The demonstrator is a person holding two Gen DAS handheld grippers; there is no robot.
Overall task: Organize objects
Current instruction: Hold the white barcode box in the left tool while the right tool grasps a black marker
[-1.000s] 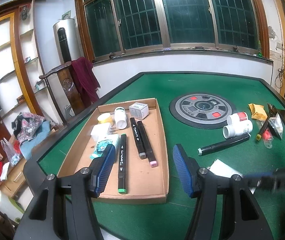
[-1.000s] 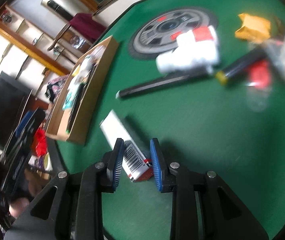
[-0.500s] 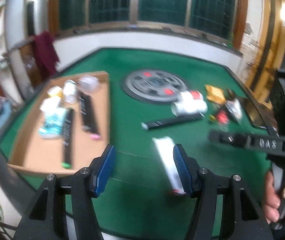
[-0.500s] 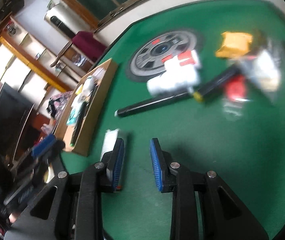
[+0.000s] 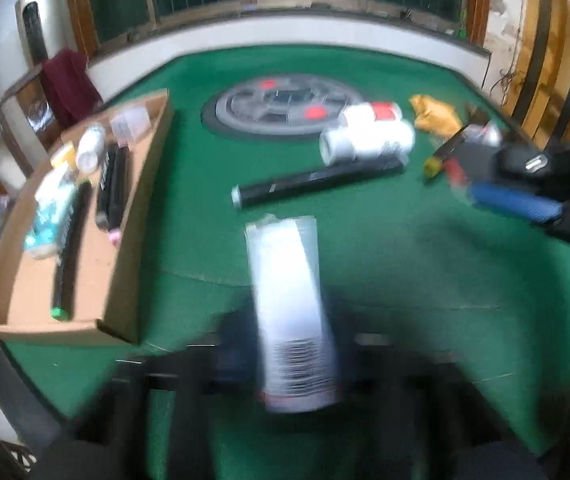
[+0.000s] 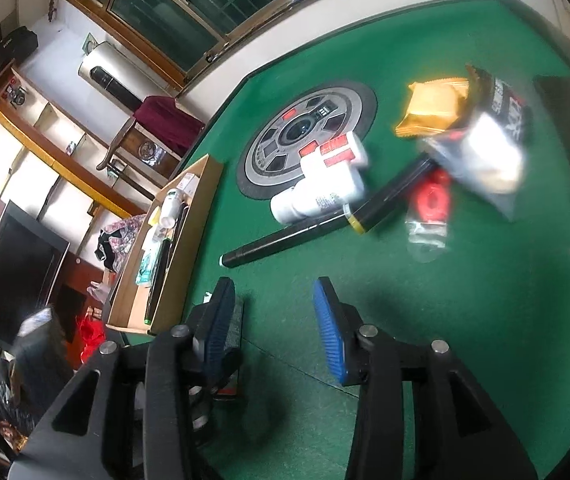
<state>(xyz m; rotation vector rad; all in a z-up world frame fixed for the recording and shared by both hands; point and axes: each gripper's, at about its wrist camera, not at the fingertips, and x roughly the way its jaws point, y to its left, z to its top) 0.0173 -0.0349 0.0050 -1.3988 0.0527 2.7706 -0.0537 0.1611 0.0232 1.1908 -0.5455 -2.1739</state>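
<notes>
Cardboard tray [image 5: 125,280]: flat, brown and papery, on the left of the green felt table [image 5: 405,260]. Pens and small bottles lie in it.
Left gripper [image 5: 297,360]: very blurry. The jaws seem squeezed on the white box [image 5: 289,300], which is long, smooth and has a barcode.
Good way to do it: hold the box firmly, carry it over the tray wall, set it flat in a bare spot.
Black marker [image 5: 317,184]: long and round, so it may roll.
White bottles [image 5: 365,140]: smooth plastic.
Right gripper [image 6: 273,320]: jaws spread wide, holding nothing.
</notes>
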